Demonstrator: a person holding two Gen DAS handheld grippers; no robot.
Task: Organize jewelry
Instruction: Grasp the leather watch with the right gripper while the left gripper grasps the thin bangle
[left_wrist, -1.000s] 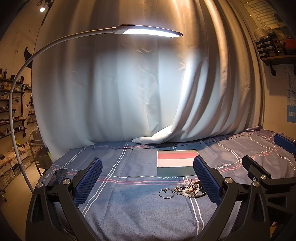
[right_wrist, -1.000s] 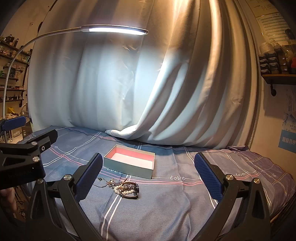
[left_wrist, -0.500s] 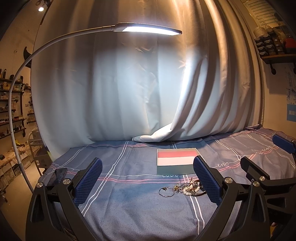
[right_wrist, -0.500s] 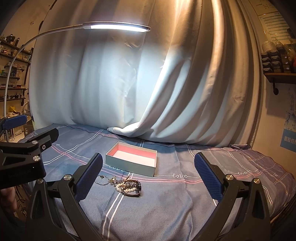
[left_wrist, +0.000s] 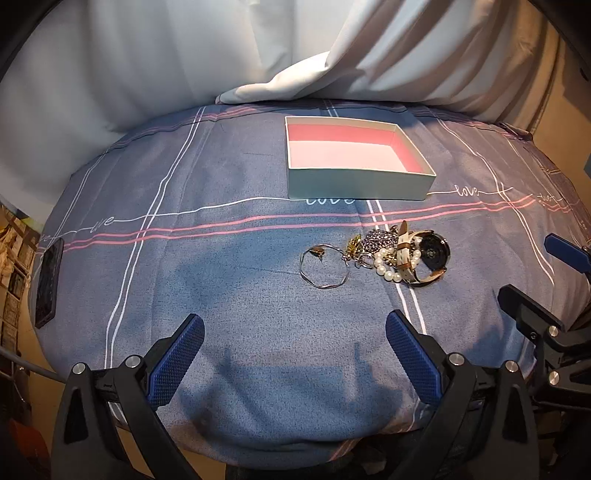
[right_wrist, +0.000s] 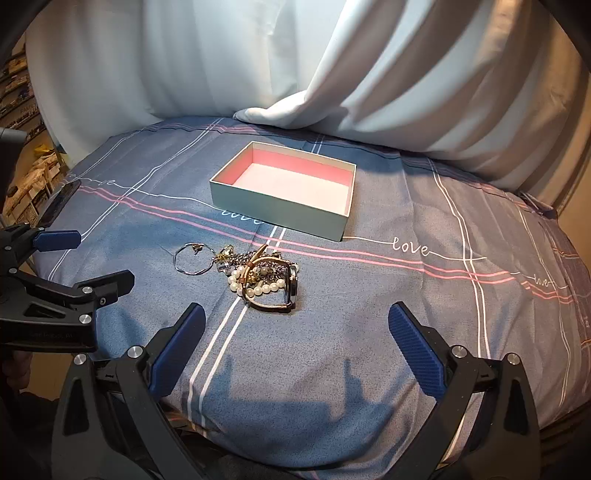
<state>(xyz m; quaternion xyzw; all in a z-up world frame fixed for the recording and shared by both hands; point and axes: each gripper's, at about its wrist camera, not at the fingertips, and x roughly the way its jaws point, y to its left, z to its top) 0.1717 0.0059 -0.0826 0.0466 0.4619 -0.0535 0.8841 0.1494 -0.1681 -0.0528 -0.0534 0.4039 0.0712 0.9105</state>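
Near the middle of the tabletop, on its blue cloth (left_wrist: 229, 280) with pink and white stripes, lies the jewelry in one small tangle. From my left gripper (left_wrist: 295, 354) I see a thin wire hoop (left_wrist: 323, 267) at the tangle's left end, a pearl bracelet (left_wrist: 391, 264) in the middle, and a dark-faced watch (left_wrist: 432, 254) on a pale strap at the right, with some beaded and gold pieces knotted between them that I cannot sort out. All of it rests on the cloth, beyond my fingertips and a little to the right of them.

Farther back sits an open box (left_wrist: 354, 182), pale outside and pink inside, with nothing in it. The tangle is on the near side of the box, close to it but not touching. A pale curtain (left_wrist: 147, 55) hangs behind, its hem spilling onto the cloth. A dark phone (left_wrist: 48, 284) lies at the far left edge.

My left jaws are spread wide and hold nothing. My right gripper (right_wrist: 297, 354) is the same: jaws wide apart, nothing between them, hovering near the tangle, which sits just beyond its left finger (right_wrist: 177, 354). Each gripper shows at the edge of the other's view.
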